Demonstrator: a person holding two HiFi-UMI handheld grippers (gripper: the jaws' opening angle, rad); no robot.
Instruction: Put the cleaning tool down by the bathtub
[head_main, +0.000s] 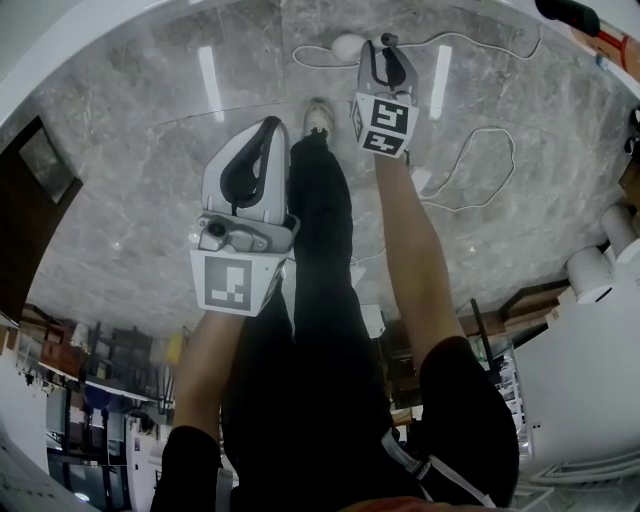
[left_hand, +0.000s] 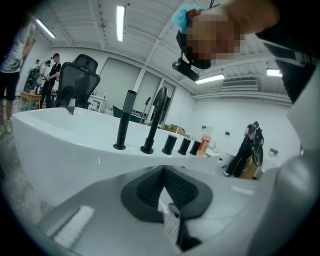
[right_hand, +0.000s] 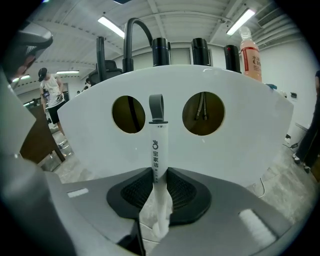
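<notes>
The cleaning tool has a slim white handle with black print and a grey hanging loop at its far end. My right gripper is shut on that handle, which sticks out straight ahead toward the white bathtub. In the head view the right gripper is stretched far forward over the grey marble floor. My left gripper hangs lower and closer to the legs. Its jaws are shut with nothing between them, and the bathtub lies ahead on its left.
Black tap fittings and an orange bottle stand on the tub's ledge. Two round holes open in the tub's end panel. White cable loops across the floor. People stand at the far left, by an office chair.
</notes>
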